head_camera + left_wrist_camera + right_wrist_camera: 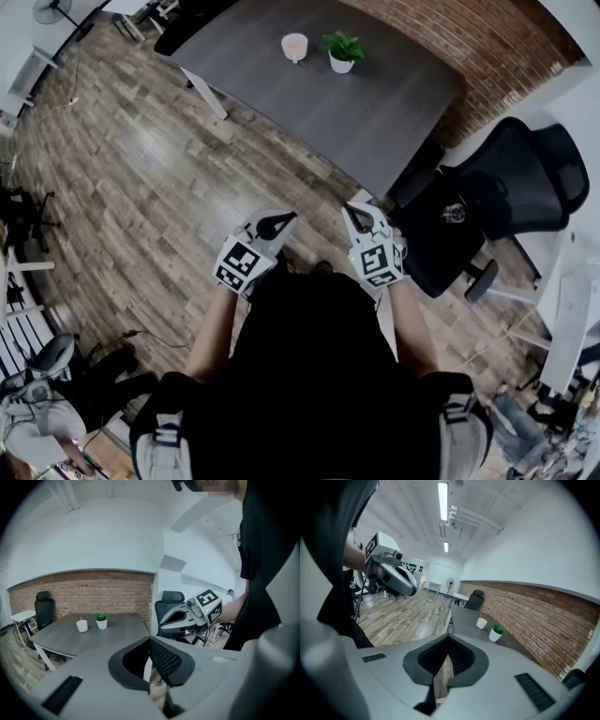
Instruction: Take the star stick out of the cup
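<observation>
Fingers [166, 660] of our left gripper [150, 640] are pressed tip to tip around nothing, and our right gripper [449, 639] is likewise closed and empty, both held up close to our chest. We judge the task not yet begun: the white cup [294, 46] stands on the far grey table [375, 103] just beside a potted plant [342, 50], well apart from both grippers, and a thin reddish sliver rising from it is probably the star stick [80, 619], though it is too small to be sure. We have yet to walk over, open a gripper, grip the stick and lift it clear.
</observation>
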Available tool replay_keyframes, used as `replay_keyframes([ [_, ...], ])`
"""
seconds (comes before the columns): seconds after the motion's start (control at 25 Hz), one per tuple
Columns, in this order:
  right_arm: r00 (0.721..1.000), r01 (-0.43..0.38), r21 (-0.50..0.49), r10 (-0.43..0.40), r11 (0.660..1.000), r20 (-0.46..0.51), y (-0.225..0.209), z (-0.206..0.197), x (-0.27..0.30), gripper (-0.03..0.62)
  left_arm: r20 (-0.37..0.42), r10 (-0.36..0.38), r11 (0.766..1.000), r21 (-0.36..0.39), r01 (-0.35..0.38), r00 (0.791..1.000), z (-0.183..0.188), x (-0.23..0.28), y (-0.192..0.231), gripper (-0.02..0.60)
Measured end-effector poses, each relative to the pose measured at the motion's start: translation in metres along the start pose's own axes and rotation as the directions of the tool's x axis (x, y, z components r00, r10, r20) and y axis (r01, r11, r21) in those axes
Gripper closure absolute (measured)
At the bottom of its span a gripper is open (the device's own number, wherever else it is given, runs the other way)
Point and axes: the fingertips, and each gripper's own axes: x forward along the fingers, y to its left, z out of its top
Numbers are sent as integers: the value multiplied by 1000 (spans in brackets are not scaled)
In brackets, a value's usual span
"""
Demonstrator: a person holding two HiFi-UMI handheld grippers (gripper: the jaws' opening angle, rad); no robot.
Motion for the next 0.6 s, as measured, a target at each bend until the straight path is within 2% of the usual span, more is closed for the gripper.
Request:
replay_keyframes([
  [0.28, 1000, -8, -18, 8, 1000, 25, 2, -7, -30, 595, -9, 36, 999, 10, -36, 999, -3, -1, -24, 580],
  [0.6, 1000, -10, -21, 10, 1000, 13, 14, -5, -33, 595, 2, 49, 999, 4, -49, 999, -9, -15, -30, 580],
])
